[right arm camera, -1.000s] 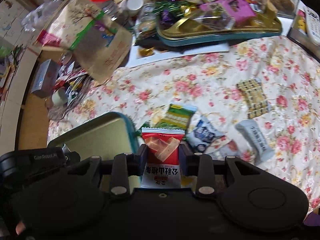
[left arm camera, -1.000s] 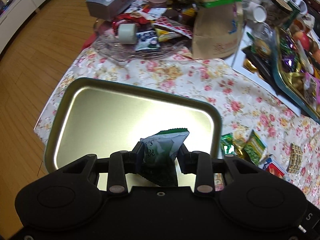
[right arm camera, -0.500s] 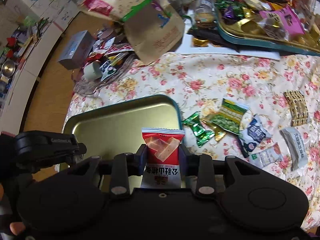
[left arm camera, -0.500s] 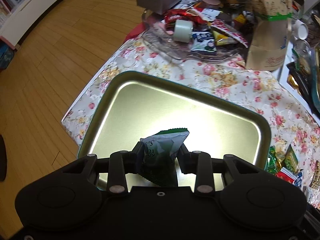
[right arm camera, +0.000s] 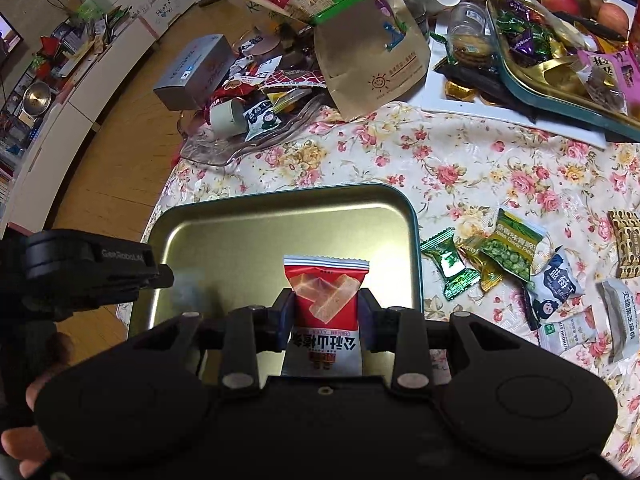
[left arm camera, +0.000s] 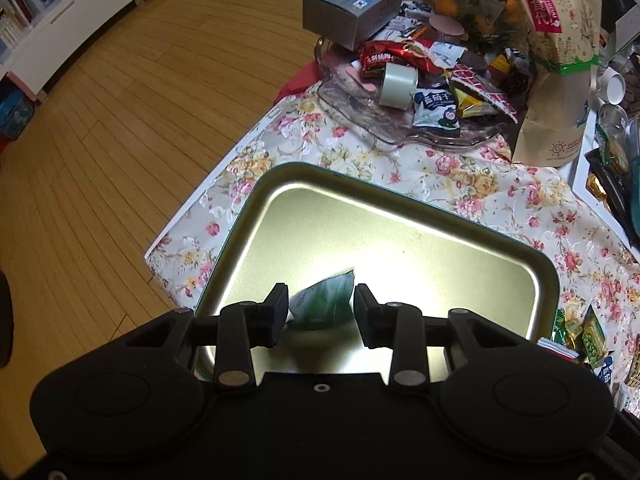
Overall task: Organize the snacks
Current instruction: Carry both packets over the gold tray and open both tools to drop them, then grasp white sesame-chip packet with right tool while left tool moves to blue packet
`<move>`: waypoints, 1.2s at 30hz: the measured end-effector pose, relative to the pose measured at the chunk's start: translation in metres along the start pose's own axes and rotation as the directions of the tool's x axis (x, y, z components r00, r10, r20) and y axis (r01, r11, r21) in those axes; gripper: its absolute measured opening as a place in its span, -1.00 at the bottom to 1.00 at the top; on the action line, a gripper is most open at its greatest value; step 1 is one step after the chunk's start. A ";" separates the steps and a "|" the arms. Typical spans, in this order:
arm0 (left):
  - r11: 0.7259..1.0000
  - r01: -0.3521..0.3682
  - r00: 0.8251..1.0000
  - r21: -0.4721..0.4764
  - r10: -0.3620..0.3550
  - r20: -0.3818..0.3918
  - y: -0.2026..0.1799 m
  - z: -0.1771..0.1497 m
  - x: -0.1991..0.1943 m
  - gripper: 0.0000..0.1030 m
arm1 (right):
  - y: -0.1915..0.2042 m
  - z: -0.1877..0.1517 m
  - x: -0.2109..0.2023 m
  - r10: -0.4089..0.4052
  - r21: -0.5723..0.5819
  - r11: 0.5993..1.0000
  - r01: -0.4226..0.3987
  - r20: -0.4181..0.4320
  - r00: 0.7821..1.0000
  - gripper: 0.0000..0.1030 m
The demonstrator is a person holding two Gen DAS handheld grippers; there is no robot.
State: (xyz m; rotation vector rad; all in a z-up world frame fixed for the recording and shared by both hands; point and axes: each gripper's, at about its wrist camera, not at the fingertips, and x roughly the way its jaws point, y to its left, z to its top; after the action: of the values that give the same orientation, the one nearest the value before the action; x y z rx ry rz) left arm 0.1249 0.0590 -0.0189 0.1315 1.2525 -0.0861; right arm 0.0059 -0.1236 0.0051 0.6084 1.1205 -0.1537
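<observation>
Here the left gripper hangs over the gold tray, its jaws opening: a green packet lies between the fingers but the pads stand clear of it on both sides, and it appears to rest on the tray floor below. The right gripper is clenched on a red packet, which stands upright between its fingers, also above the tray. Beyond and to the right of the right fingers, loose snacks lie on the floral cloth just beside the tray. Ahead of both grippers sits a glass dish heaped with wrappers
</observation>
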 end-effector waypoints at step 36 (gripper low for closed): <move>0.987 0.080 0.993 0.139 -0.066 -0.102 -0.060 -0.015 0.000 -0.13 | -0.041 0.000 -0.010 -0.059 0.085 0.994 0.062 -0.041 0.997 -0.17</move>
State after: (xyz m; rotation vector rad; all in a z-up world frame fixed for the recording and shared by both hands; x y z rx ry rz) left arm 0.1025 0.0021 -0.0264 0.2162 1.3481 -0.2361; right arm -0.0156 -0.1591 -0.0016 0.6570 1.1746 -0.2446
